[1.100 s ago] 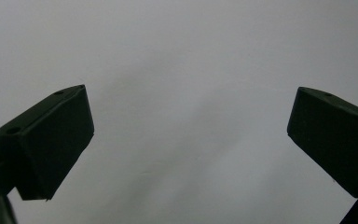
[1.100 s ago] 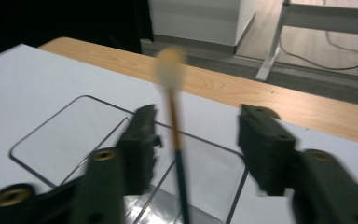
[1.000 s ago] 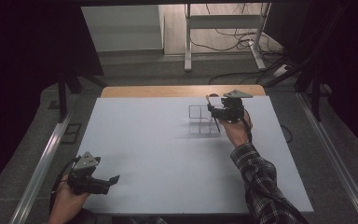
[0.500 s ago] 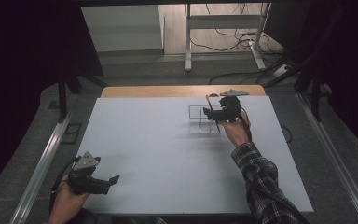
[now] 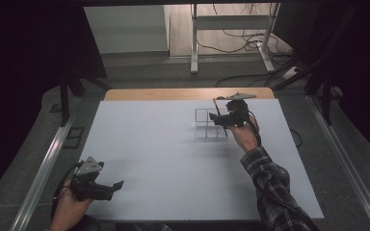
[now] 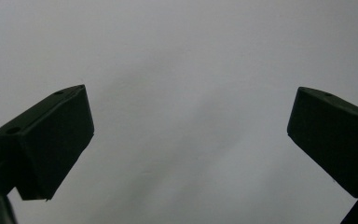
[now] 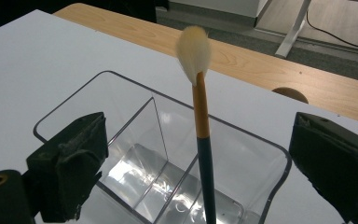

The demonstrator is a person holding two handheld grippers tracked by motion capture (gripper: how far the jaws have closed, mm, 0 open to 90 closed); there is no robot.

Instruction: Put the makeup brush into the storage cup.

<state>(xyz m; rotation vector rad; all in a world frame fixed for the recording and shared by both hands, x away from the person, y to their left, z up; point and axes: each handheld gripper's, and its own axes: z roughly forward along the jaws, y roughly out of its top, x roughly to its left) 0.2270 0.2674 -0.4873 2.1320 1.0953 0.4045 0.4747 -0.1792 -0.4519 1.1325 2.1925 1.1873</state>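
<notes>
Right gripper (image 7: 200, 154): jaws wide apart, one at lower left and one at lower right of the right gripper view, and they have just been opening. The brush (image 7: 200, 116) stands between them, untouched by either pad, so the release looks done.

Brush: it stands in the organizer (image 7: 279, 158), a clear box with partitions, in the compartment nearest the lower centre of that view. Its foot is cut off by the bottom edge of the frame. The long axis runs near vertical, with a slight lean toward the upper left. The pale tuft is up, the dark handle is down, and an orange band sits between them. It probably rests against a divider or wall, which would explain the lean; the contact point cannot be made out.

In the high view the right gripper (image 5: 224, 119) is right of centre in the upper half, at the organizer (image 5: 202, 111), with the brush (image 5: 218, 107) showing as a thin slanted line above it.

Left gripper (image 6: 186, 140): jaws wide, nothing between them, facing bare table (image 6: 186, 56). In the high view it (image 5: 116, 185) sits at lower left, well apart from the work, seemingly parked while one hand does the job.

Table (image 5: 149, 144): white sheet, with a wooden strip along its far edge.
</notes>
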